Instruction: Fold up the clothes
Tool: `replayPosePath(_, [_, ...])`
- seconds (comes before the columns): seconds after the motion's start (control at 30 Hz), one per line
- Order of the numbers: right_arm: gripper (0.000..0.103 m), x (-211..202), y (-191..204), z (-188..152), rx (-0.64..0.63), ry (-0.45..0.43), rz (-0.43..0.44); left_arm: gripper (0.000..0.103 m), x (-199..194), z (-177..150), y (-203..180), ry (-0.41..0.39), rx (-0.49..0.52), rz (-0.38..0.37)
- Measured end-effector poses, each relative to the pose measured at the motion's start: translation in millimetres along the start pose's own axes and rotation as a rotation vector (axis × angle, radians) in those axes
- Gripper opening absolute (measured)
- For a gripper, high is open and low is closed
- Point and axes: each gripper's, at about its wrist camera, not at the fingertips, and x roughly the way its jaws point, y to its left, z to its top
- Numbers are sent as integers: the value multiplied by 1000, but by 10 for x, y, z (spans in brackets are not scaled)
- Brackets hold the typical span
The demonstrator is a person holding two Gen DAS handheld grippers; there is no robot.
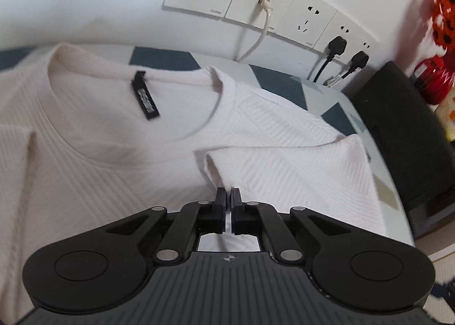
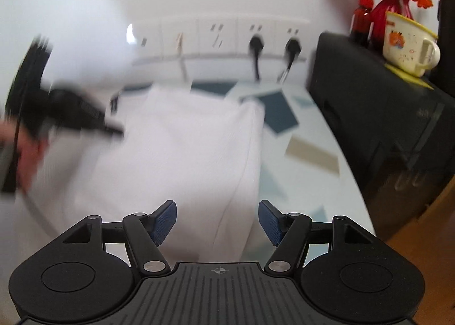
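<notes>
A white ribbed shirt lies flat on the table, collar toward the wall, with a black neck label showing. Its short sleeve is folded inward over the body. My left gripper is shut on the sleeve's folded edge. The right wrist view is blurred. In it my right gripper stands open above the shirt near its right edge, with nothing pressed between the blue pads. The left gripper and the hand holding it show at the left.
The patterned blue and white tablecloth runs to a curved edge on the right. A black box stands beside it, bearing a cup and a red vase of orange flowers. Wall sockets with plugged cables line the back.
</notes>
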Motion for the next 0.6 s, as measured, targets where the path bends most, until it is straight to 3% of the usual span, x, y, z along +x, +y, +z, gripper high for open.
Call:
replayPosePath(0.23, [56,175,117,-145,133,63,-37,5,57,12,-47,-21,63,36])
replayPosePath(0.37, [58,179,177,-58,116,43,-70,21,-170,-14,-59,16,106,16])
replayPosePath(0.4, [61,130,181,-4,110,11,-65,27,-307,-43,-67,-4,145,6])
replayPosePath(0.47, [80,37,168,96,122,-58,-53,59,-593,-127,-61,-56,219,27])
replayPosePath(0.53, [96,-3,122,195,168,-104,-49,64,-834,-219,42,-78,247,69])
replayPosePath(0.6, [102,19,108,281,206,-135,-66,67,-1028,-325,216,-70,236,115])
